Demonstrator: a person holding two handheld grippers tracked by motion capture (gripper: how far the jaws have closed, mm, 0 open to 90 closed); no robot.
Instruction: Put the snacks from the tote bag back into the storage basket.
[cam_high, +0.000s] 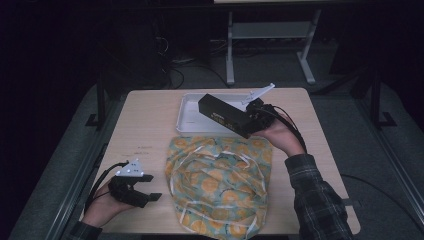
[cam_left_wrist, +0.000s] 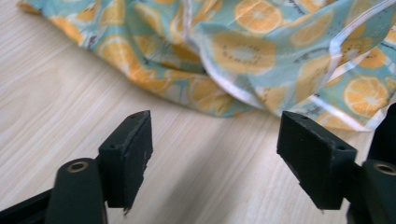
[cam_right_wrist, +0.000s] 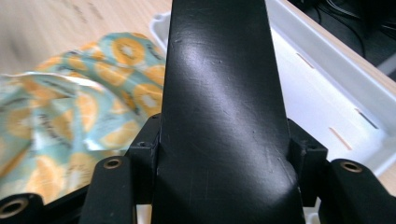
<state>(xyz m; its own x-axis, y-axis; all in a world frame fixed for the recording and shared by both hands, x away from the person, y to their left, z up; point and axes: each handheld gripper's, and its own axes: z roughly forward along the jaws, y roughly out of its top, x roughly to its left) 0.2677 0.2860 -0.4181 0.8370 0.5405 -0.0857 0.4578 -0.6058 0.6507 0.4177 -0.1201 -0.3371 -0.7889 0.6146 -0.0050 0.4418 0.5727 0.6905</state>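
Black box (cam_high: 225, 115) sitting clamped in right gripper (cam_high: 252, 120) over white tray (cam_high: 186, 120) | left gripper (cam_left_wrist: 212, 154) gaping empty near orange-print cloth (cam_high: 220, 185) | wooden table (cam_high: 145, 125), dark room

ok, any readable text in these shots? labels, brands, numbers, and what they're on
None can be read.
Black box held in the right tool: a small yellowish mark on its side, too small and blurred to read.
Table: faint small print left of the cloth, too small to read.
Cloth: orange-slice pattern, no words.
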